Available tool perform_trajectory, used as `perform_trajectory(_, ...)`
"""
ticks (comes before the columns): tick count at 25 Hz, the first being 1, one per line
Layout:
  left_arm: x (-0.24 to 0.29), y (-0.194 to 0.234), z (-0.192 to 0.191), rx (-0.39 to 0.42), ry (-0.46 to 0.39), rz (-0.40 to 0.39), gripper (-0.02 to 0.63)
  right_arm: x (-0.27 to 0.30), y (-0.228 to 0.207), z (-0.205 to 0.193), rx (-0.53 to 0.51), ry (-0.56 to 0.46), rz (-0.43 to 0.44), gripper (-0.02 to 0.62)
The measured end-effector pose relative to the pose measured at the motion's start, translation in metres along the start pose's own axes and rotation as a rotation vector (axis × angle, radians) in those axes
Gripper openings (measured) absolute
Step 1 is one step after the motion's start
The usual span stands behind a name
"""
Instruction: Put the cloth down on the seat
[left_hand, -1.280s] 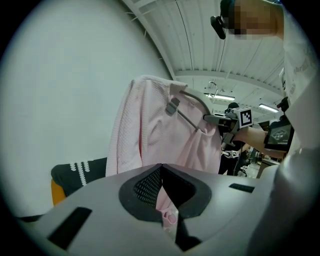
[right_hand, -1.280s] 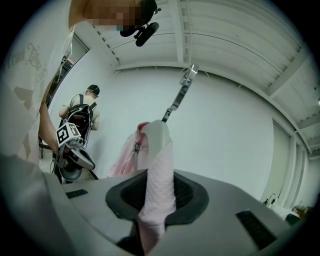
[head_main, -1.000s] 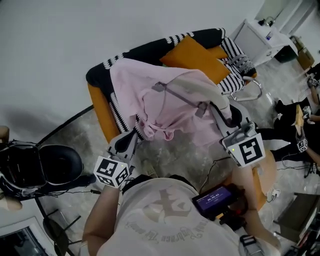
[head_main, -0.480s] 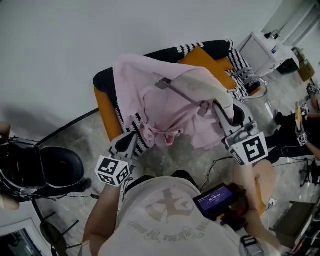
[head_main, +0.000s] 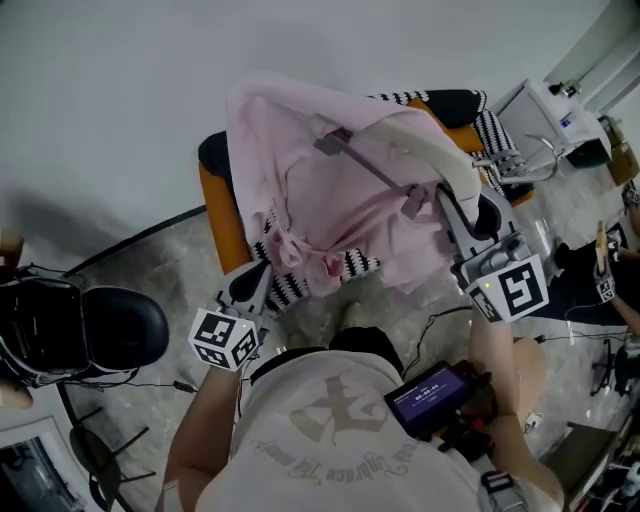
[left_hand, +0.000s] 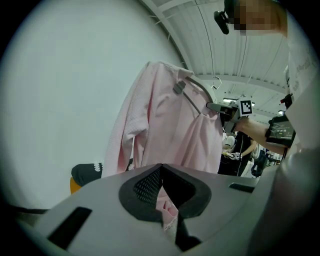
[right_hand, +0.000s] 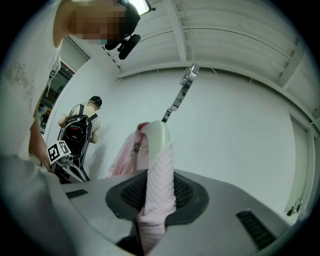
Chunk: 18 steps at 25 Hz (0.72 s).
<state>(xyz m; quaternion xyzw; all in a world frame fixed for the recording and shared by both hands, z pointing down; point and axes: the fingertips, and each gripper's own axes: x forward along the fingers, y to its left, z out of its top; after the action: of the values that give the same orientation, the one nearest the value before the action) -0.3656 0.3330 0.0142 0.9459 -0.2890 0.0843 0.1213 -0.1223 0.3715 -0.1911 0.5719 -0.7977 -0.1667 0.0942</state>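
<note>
A pink cloth (head_main: 340, 205) hangs on a cream hanger (head_main: 425, 160) with a metal hook (head_main: 345, 155), held up over the seat, an orange armchair (head_main: 222, 215) with a black-and-white striped cover. My right gripper (head_main: 457, 212) is shut on the hanger's cloth-covered end (right_hand: 157, 180). My left gripper (head_main: 262, 280) is shut on the cloth's lower hem (left_hand: 167, 212); in the left gripper view the cloth (left_hand: 165, 120) drapes ahead against the wall. Most of the seat is hidden behind the cloth.
A black office chair (head_main: 110, 325) stands at the left on the floor. A white table (head_main: 560, 105) with small items is at the back right, with people (head_main: 600, 275) beyond it. A wall is close behind the armchair.
Both grippers have carried the hanging cloth farther over the armchair toward the wall. The orange cushion seen before is now hidden behind the cloth.
</note>
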Motion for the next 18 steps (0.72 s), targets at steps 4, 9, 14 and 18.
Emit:
perform_trajectory(4, 0.017, 0.01, 0.002, -0.022, 0.009, 0.057, 0.012, 0.026, -0.024, -0.006, 0.023, -0.031, 0.046, 0.087)
perform_trajectory(9, 0.05, 0.024, 0.011, -0.055, 0.008, 0.114, 0.012, 0.068, -0.051, -0.019, 0.044, -0.049, 0.119, 0.087)
perform_trajectory(14, 0.104, 0.027, 0.031, -0.056, -0.006, 0.159, 0.012, 0.104, -0.099, -0.038, 0.049, -0.08, 0.175, 0.087)
perform_trajectory(18, 0.152, 0.027, 0.038, -0.045, -0.011, 0.205, 0.012, 0.131, -0.148, -0.061, 0.054, -0.119, 0.197, 0.087)
